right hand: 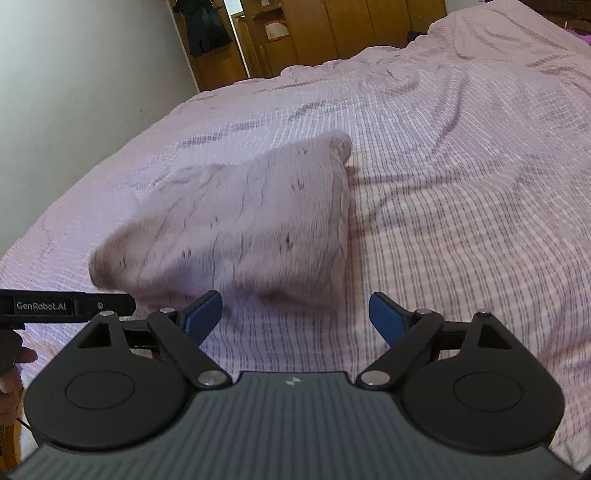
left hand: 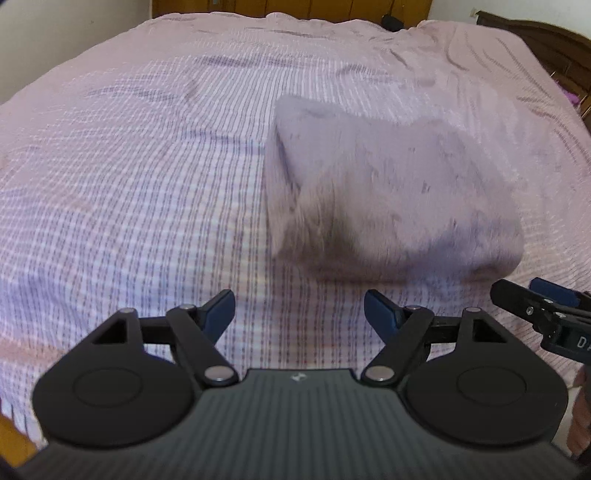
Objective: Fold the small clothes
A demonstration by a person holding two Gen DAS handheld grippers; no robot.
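Note:
A fluffy pale mauve garment [left hand: 391, 192] lies folded into a thick bundle on the pink checked bedspread [left hand: 129, 192]; its image is blurred. My left gripper [left hand: 300, 308] is open and empty, just short of the bundle's near left edge. My right gripper [right hand: 295, 312] is open and empty, just short of the same bundle [right hand: 236, 221] at its near right edge. The right gripper's fingertips [left hand: 517, 293] show at the right edge of the left wrist view. The left gripper's body [right hand: 66, 304] shows at the left of the right wrist view.
The bedspread [right hand: 461, 184] is wrinkled toward the far side. Wooden cabinets [right hand: 332, 29] and a doorway stand beyond the bed. A dark wooden headboard [left hand: 546, 40] is at the far right. A white wall [right hand: 74, 74] is on the left.

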